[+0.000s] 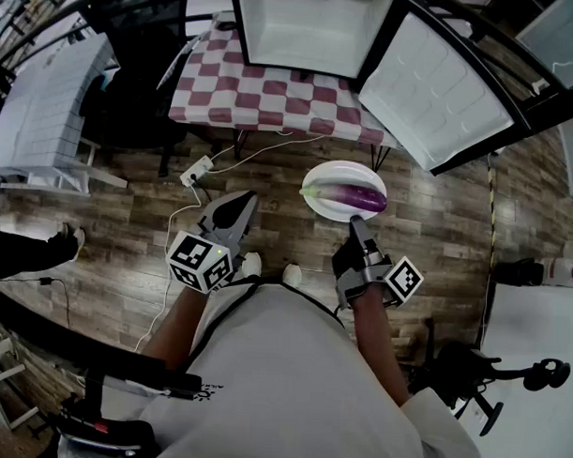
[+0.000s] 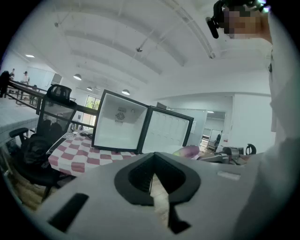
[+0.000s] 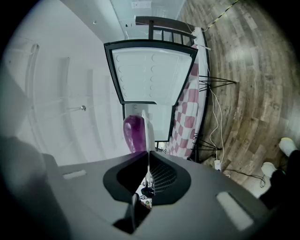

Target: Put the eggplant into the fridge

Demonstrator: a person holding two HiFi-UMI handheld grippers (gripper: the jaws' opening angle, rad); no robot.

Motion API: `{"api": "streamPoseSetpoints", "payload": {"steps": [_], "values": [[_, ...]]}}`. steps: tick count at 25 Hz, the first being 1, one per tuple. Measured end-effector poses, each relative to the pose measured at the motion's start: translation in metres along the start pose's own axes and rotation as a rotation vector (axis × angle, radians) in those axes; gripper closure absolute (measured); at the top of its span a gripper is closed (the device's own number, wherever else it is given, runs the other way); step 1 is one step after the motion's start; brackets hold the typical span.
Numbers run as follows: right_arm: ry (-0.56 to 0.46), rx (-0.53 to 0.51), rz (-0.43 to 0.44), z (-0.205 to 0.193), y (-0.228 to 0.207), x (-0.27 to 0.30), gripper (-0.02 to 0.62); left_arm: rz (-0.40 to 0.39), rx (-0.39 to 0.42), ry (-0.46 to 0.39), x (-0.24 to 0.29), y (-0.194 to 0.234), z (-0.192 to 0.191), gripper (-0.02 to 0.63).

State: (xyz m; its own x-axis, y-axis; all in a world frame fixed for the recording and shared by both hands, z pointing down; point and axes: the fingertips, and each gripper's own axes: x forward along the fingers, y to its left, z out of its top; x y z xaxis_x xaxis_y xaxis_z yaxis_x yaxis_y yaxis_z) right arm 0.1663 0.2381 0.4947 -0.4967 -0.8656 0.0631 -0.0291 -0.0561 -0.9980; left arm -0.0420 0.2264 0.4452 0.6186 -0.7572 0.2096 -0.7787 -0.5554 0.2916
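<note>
Just ahead of the right hand-held gripper (image 1: 355, 224), an eggplant (image 1: 349, 195) rides on a white plate (image 1: 316, 180), whose near rim is clamped between the jaws. The left hand-held gripper (image 1: 242, 201) hangs off to that side, its jaws pressed together on nothing. Farther ahead, on a tabletop (image 1: 272, 101) under a red-and-white checked cloth, the small fridge (image 1: 312, 27) stands with its door (image 1: 432, 92) swung wide.

The step in hand looks to be the carry, with plate and load going to the open fridge and the eggplant not yet inside. The plate is pinched by one edge only (a thin hold for a wide dish), so it should probably be kept level, moved forward slowly and without any roll of the wrist. The far rim should clear the fridge's lower edge before the plate goes down. The free gripper could likely steady the opposite rim if the plate sags.

The eggplant lies across the plate, crosswise to the line of the jaws. It is long and plump, with glossy purple skin that pales in streaks towards the green stem end, which lies on the left gripper's side. Smooth and rounded as it is, it would likely roll if the plate tipped.
</note>
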Motion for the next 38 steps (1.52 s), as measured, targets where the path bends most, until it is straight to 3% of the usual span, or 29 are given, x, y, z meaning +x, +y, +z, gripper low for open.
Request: {"api": "streamPoseSetpoints", "payload": {"steps": [14,22,38], "values": [[0.081,0.015,0.061,-0.013,0.011,-0.011,0.574,0.026,0.013,-0.011,-0.009,-0.029,-0.007,0.6],[0.11,0.02,0.047,-0.018,0.0,-0.024,0.573,0.04,0.009,0.005,-0.018,-0.044,-0.023,0.6],[0.103,0.04,0.063,-0.005,-0.007,-0.072,0.574,0.063,0.015,0.02,-0.03,-0.086,-0.043,0.6]]}}
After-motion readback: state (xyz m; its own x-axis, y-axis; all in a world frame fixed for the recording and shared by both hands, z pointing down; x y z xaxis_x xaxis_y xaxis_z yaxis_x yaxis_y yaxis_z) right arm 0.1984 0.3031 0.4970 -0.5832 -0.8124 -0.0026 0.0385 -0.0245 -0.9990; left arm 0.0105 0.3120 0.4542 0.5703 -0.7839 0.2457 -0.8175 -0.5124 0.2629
